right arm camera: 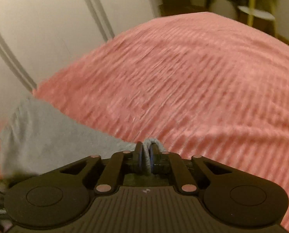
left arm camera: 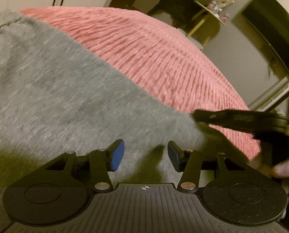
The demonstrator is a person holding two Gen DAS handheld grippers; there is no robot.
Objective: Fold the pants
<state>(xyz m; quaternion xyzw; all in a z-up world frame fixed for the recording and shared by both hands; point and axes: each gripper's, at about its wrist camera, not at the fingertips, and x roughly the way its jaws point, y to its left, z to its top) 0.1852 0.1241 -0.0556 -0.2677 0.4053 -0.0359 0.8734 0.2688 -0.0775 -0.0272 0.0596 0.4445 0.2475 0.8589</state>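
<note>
Grey pants (left arm camera: 53, 89) lie spread on a pink ribbed bedspread (left arm camera: 164, 58). My left gripper (left arm camera: 145, 155) is open just above the grey cloth, its blue pads apart and holding nothing. My right gripper (right arm camera: 146, 157) is shut on a bunched edge of the pants (right arm camera: 47, 136), which trail off to the left in the right wrist view. In the left wrist view the right gripper (left arm camera: 231, 118) reaches in from the right and pinches the corner of the grey cloth. A hand shows behind it.
The pink bedspread (right arm camera: 202, 87) covers the bed. A white wall with panel lines (right arm camera: 37, 29) is to the left. A small round side table with items (left arm camera: 216, 9) and dark furniture stand beyond the bed.
</note>
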